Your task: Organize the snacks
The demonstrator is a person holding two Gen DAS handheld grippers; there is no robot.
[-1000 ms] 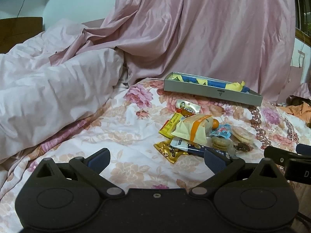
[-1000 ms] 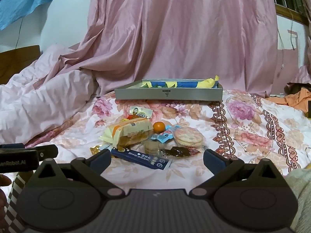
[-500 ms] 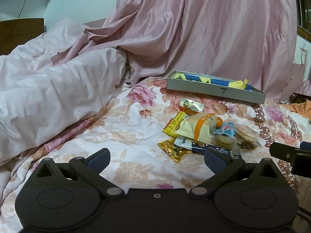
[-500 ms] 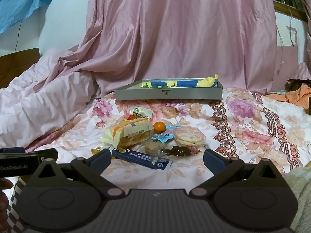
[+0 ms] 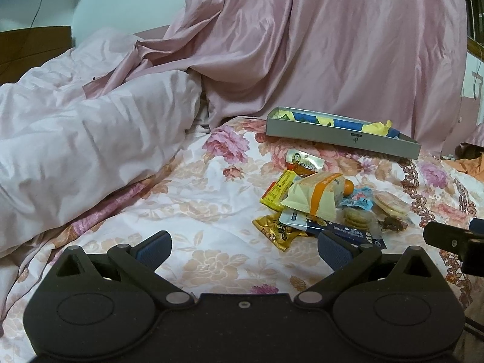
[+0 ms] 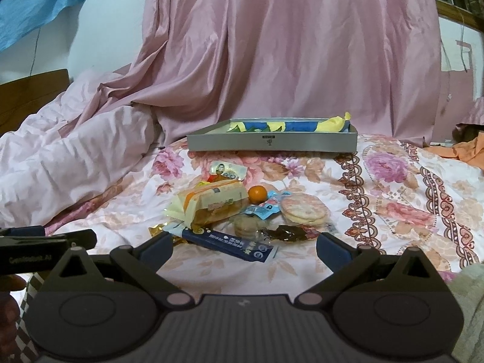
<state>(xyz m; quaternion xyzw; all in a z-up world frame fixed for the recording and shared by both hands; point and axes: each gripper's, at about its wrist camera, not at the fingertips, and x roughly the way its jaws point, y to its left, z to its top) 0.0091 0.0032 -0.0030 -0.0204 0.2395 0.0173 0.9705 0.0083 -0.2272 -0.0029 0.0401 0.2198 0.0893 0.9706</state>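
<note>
My left tongs (image 5: 244, 249) spread apart, empty | my right tongs (image 6: 244, 249) spread apart, empty, blue bar packet (image 6: 236, 242) just past them at 12 o'clock | snack pile (image 6: 242, 205) on floral bedsheet (image 6: 393, 199) | grey tray (image 6: 272, 142) farther at 12 o'clock, perhaps lined with blue-yellow cloth.

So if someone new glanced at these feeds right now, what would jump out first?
The heap of snacks in mid-bed on the floral sheet, with a small orange among the wrappers. Behind it lies a grey tray lined in blue and yellow, before a pink curtain. Both hand-held grippers are open, short of the heap.
</note>
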